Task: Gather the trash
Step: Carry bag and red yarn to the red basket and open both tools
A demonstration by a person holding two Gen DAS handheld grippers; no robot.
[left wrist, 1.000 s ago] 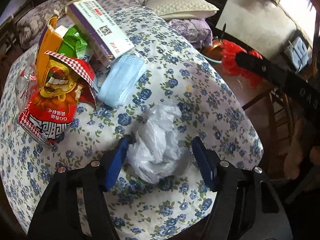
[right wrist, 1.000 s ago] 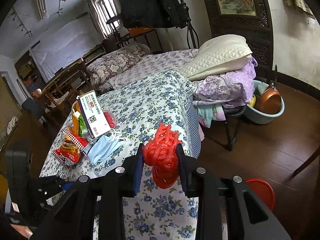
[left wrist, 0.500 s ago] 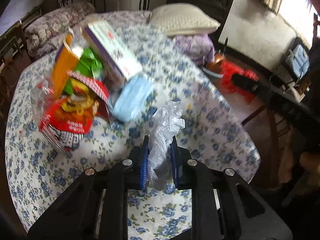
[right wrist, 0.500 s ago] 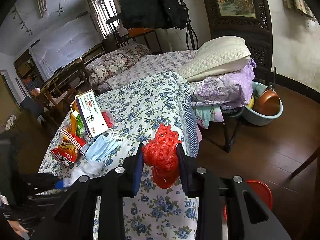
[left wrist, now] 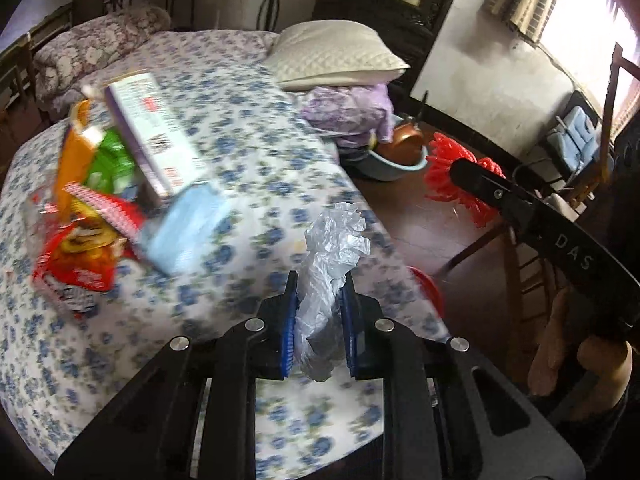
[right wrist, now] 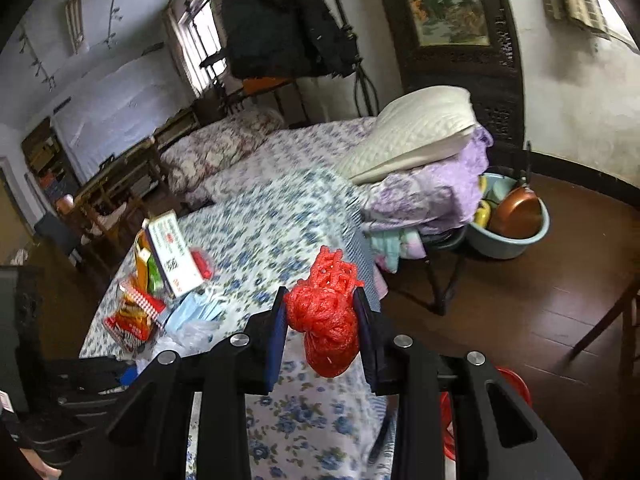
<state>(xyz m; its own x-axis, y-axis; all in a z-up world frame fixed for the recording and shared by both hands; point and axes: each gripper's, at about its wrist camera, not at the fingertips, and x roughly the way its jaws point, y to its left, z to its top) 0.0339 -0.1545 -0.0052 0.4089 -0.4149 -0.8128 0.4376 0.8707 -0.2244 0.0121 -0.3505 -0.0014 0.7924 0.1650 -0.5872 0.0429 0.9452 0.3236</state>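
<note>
Pale blue plastic basin [right wrist: 508,242] on the dark wooden floor [right wrist: 532,304] beside the bed, holding a copper-coloured pan [right wrist: 516,214] tilted against its rim and something yellow, too small to tell; a round red plastic bin [right wrist: 516,384] stands on the floor just beyond the bench edge, contents hidden.

Bench under a white cloth with blue flowers [left wrist: 248,168]; on its far left side a loose heap: red snack packet [left wrist: 76,260], orange and green wrappers [left wrist: 92,152], white and purple cardboard box [left wrist: 152,136] leaning over them, light blue face masks [left wrist: 188,228] in front; much of this blurred. Behind, a bed with floral cover [right wrist: 304,148], a cream quilted pillow [right wrist: 416,132] on lilac bedding, a dark jacket [right wrist: 276,24] hanging by a window, a framed painting [right wrist: 444,0].

Left tongs [left wrist: 320,316] clamped on a crumpled clear plastic bag [left wrist: 332,256], held above the cloth; its long axis runs away from the camera, loose end uppermost. Right tongs [right wrist: 322,328] clamped on a bunched red foam net [right wrist: 326,312] near the bench edge, long axis upright, narrower end up.
</note>
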